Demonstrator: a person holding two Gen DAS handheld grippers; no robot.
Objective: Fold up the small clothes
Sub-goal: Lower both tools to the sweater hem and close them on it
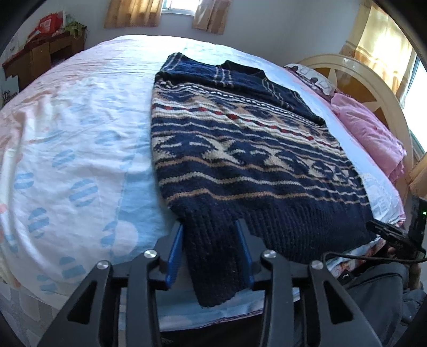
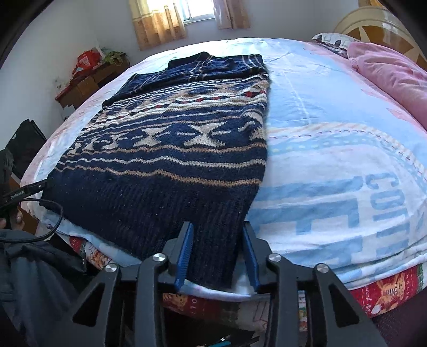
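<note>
While lying flat near the bed's (image 1: 80, 149) front edge, the knitted sweater (image 1: 240, 149) is hanging its hem corner between the left hand-held gripper's (image 1: 210, 227) blue pads, which are pressing on it. Right wrist view: the right hand-held gripper (image 2: 217, 227) is pinching the sweater's (image 2: 173, 149) other hem corner likewise.

Daylight pours in from the window (image 2: 198, 10) far beyond the tongs, blown out white, sheet glaring, heavy fisheye warp, edges dark and blurry.
</note>
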